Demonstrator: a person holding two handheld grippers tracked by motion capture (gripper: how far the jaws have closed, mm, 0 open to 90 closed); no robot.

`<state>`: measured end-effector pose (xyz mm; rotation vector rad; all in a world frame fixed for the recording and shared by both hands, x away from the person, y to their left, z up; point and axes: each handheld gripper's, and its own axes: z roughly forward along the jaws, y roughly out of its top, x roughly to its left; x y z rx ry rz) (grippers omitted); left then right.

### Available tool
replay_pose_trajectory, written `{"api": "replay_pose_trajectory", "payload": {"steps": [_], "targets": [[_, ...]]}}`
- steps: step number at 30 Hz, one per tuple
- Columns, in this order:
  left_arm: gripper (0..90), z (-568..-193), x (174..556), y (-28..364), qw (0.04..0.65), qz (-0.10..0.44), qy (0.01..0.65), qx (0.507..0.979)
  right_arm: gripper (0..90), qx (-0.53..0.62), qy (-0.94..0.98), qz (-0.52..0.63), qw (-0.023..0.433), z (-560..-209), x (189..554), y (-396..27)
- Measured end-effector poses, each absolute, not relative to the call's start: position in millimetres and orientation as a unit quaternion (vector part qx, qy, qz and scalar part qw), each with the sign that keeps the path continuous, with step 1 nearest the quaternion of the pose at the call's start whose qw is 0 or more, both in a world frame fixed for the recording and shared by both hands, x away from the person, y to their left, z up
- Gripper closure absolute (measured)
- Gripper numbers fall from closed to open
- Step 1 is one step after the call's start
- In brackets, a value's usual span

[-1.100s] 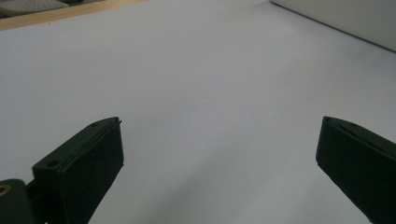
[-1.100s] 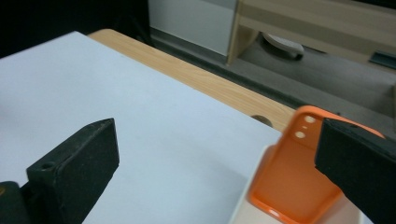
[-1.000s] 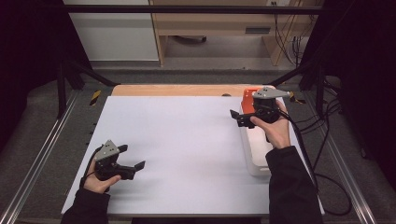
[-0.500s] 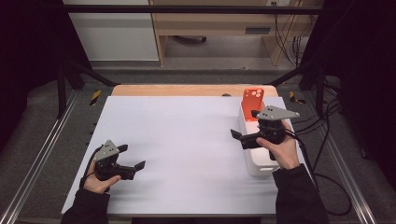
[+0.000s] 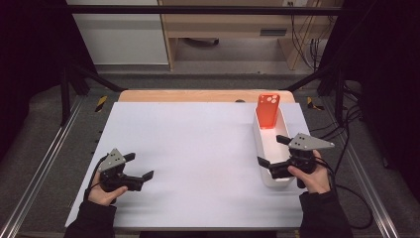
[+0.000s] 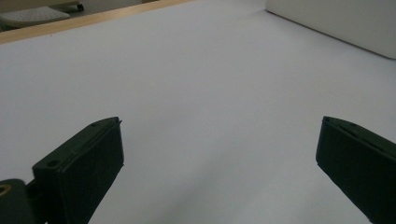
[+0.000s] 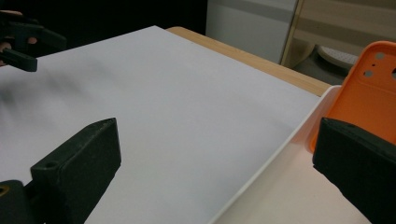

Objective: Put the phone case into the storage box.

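Note:
An orange phone case (image 5: 268, 110) (image 7: 369, 93) stands on end, leaning at the far end of a long white tray (image 5: 256, 136) (image 7: 280, 144) on the right of the table. My right gripper (image 5: 270, 149) (image 7: 217, 154) hovers over the tray's near end and left rim. It is open, its jaws have just been closing slightly, and nothing is between them. My left gripper (image 5: 140, 165) (image 6: 219, 154) rests at the front left on the white sheet, open and holding nothing. The tray's side (image 6: 336, 23) lies far ahead of it.
A white sheet (image 5: 198, 148) covers the table, with a wooden edge (image 5: 198, 95) along the far side. Metal rails (image 5: 44, 168) run down both sides. Cables (image 5: 346, 144) trail on the right. The left gripper (image 7: 23, 39) shows far off in the right gripper view.
My right gripper has drawn back toward me along the tray and sunk lower, uncovering the orange phone case. The left gripper has stayed put.

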<state>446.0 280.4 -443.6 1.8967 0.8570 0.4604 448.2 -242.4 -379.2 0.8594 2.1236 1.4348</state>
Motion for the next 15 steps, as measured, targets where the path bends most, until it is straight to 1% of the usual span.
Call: {"api": "replay_pose_trajectory", "payload": {"steps": [15], "targets": [[0.2, -440.3, 444.1, 279.2, 0.49, 0.192, 0.346, 0.777, 1.1, 0.326, 0.759, 0.521, 0.215, -401.9, 438.9, -270.9]]}}
